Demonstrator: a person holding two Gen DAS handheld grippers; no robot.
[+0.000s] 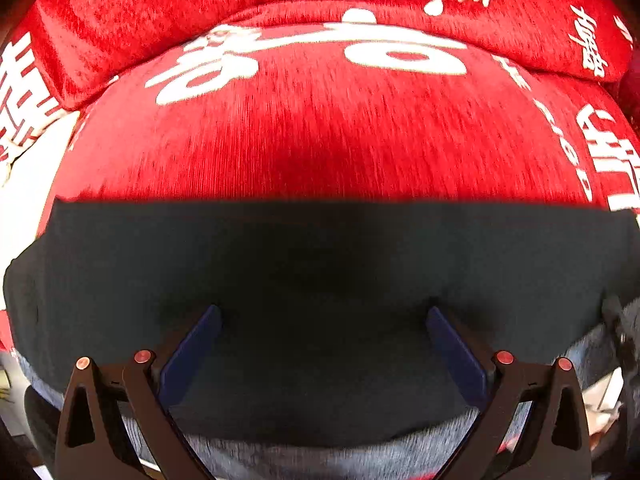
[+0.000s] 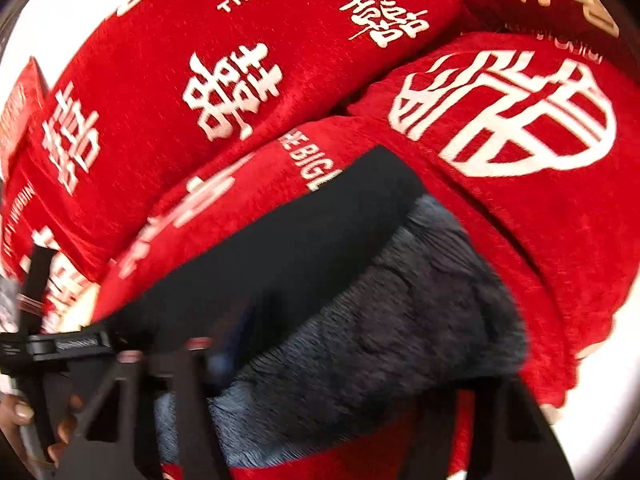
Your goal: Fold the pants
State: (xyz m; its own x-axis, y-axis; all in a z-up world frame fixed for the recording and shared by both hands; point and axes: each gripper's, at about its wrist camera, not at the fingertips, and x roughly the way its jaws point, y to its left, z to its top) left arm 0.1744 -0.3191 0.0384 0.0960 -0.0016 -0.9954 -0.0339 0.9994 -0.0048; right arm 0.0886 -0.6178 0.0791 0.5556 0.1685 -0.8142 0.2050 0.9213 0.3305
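Dark pants [image 1: 320, 280] with a grey fleece lining [image 1: 320, 458] lie flat on a red blanket [image 1: 320, 140]. My left gripper [image 1: 324, 312] points straight down over them. It is open, its blue pads [image 1: 196, 352] wide apart above the dark cloth. In the blurred right wrist view, the pants [image 2: 280, 248] show their grey fleece lining [image 2: 380, 308] bunched up between the fingers of my right gripper [image 2: 328, 364]. Its left finger [image 2: 180, 392] presses against the fleece, which mostly hides the right one. The jaws stand partly closed on the fold.
Red cushions [image 2: 200, 60] with white characters rise behind the pants. Another red cushion [image 2: 520, 120] lies to the right. A hand [image 2: 20, 412] holds a black gripper body [image 2: 52, 346] at the left edge. White surface [image 2: 612, 380] shows at the right.
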